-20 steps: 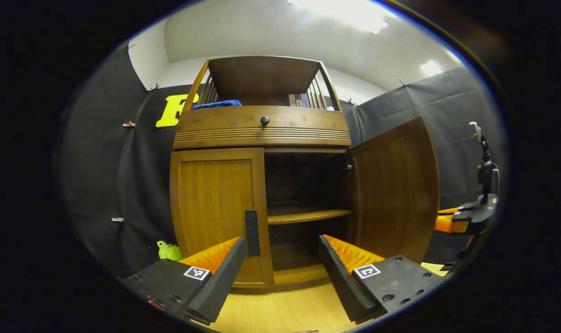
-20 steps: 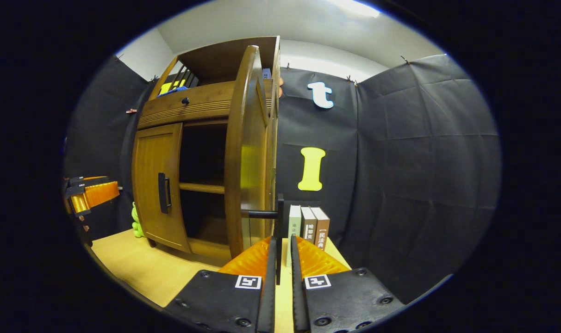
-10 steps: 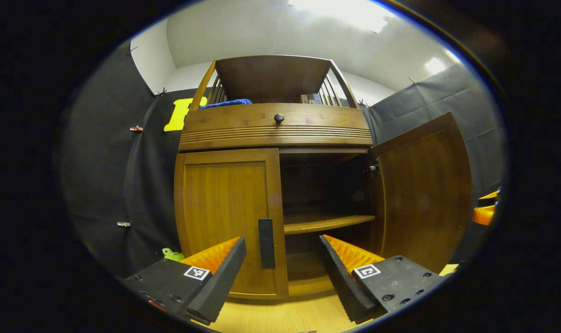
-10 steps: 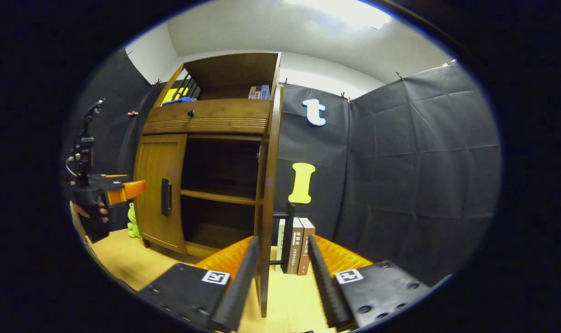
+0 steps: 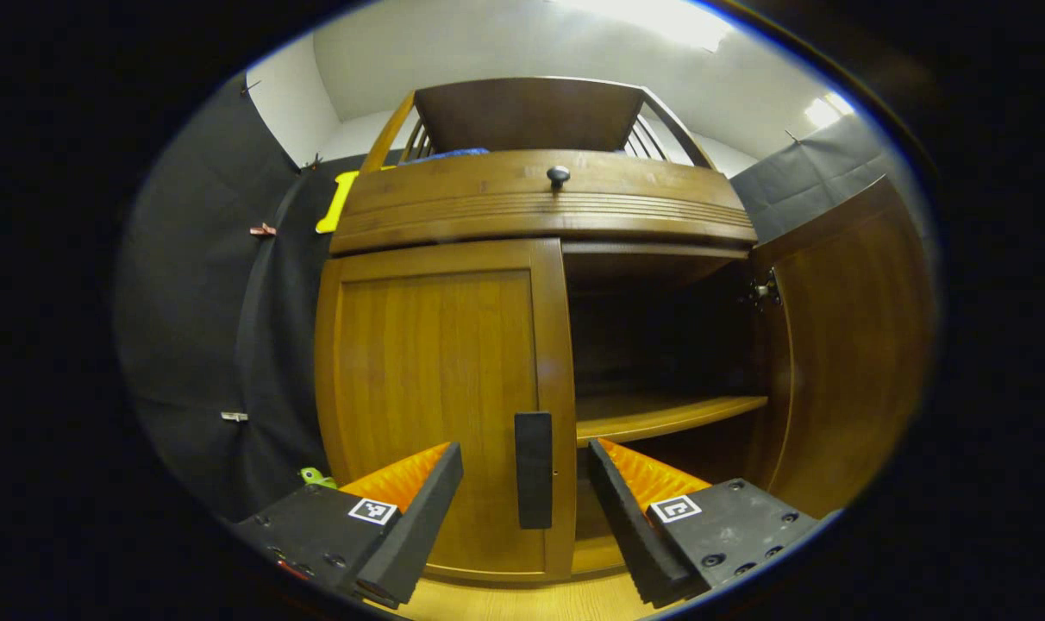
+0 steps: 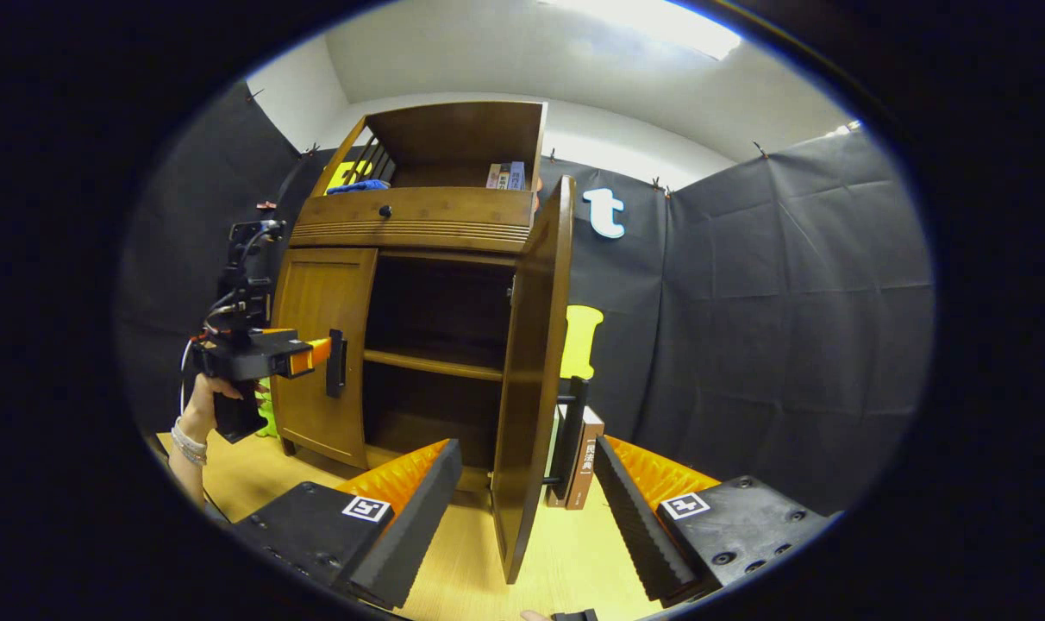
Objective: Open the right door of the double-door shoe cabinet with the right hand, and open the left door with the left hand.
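Left gripper view: left gripper (image 5: 522, 517) spread wide, fingers either side of the left door handle (image 5: 533, 468), not yet pressing it. Left door (image 5: 436, 405) closed. Risk: closing off-centre, one finger catching the door edge, handle slipping free on the pull. Cabinet (image 5: 540, 207) interior: inner shelf (image 5: 660, 414) bare where visible; blue cloth (image 5: 445, 155) on the top tier.

Right gripper view: right gripper (image 6: 527, 517) spread, nothing held, straddling the opened right door (image 6: 531, 362) near the right door handle (image 6: 570, 431). Risk: a finger nudging the door back. Books (image 6: 583, 461) standing beside the cabinet, more books (image 6: 509, 175) on top.
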Motion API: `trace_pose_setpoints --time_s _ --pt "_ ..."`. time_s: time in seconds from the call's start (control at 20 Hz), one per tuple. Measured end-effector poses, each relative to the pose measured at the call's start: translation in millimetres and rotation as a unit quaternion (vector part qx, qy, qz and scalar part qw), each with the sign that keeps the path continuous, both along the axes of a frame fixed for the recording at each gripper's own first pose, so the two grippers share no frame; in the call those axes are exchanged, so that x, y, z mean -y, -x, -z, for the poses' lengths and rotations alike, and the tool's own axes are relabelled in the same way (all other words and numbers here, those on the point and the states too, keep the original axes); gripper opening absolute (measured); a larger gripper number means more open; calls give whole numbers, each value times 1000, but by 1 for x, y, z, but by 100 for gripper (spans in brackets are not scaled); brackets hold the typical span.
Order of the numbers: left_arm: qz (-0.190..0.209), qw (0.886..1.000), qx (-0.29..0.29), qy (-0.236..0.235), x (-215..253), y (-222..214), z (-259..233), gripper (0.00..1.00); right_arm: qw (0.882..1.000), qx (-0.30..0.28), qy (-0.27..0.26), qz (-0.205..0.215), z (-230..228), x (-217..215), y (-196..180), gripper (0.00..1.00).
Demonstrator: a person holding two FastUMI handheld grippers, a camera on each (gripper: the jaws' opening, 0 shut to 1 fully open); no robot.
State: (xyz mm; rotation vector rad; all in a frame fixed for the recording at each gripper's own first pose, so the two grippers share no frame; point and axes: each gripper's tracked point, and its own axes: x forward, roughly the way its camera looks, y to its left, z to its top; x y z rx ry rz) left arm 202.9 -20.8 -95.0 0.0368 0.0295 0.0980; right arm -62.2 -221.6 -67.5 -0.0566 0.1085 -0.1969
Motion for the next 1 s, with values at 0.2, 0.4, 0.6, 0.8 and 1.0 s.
trace_pose_setpoints --time_s 0.2,0.4,0.6,0.8,1.0 --pt "-12 1000 4 -21 -8 -26 10 90 1000 16 -5 -2 -5 -3 -13 98" --pt "-9 1000 5 -9 -11 -46 14 82 1000 24 7 11 -7 3 -17 98" --pt "-3 1000 -9 12 -16 -61 24 71 999 32 14 19 -12 7 -20 98" --pt "11 1000 -17 12 -5 -70 30 51 999 29 12 24 -9 11 -24 98" --pt "8 1000 -18 17 -6 -68 31 34 999 14 15 34 -1 17 -21 98"
